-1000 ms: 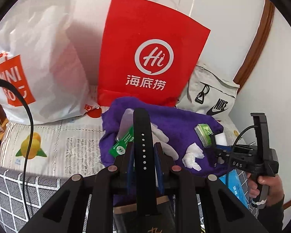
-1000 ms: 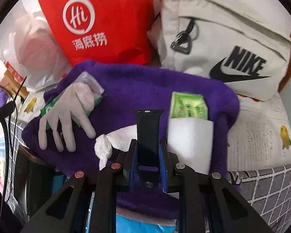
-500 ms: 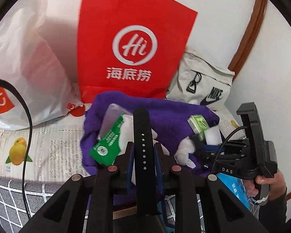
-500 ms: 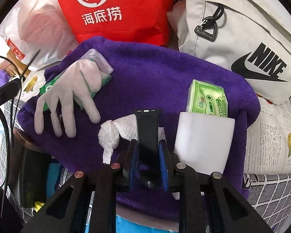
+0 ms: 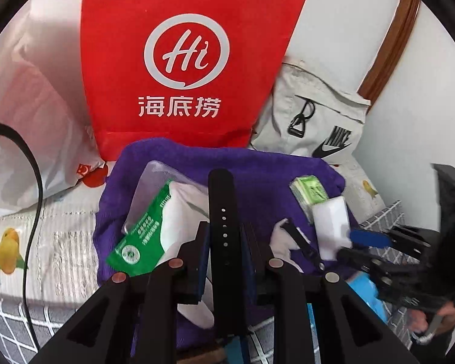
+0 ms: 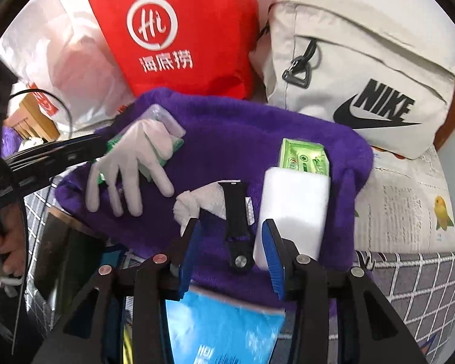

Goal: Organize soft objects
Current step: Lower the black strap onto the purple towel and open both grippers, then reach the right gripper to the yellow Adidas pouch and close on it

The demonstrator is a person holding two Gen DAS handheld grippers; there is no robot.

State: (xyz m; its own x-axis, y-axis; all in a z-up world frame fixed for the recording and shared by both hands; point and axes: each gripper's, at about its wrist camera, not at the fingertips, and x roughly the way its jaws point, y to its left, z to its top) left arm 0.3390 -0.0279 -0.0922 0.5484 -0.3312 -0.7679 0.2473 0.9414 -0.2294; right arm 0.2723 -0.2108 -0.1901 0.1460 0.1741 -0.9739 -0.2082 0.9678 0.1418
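Now | right fingers (image 6: 232, 242) just opened, short strap (image 6: 236, 212) loose between | left fingers (image 5: 224, 242) clamp long strap (image 5: 223, 212)

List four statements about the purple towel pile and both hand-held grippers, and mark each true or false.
1. The left hand-held gripper grips the black holed strap. True.
2. The right hand-held gripper clamps the short strap. False: its jaws have just been opening, and the strap lies free between them on the purple towel.
3. The white glove lies on the green packet. True.
4. The white block sits inside the red bag. False: it lies on the towel.
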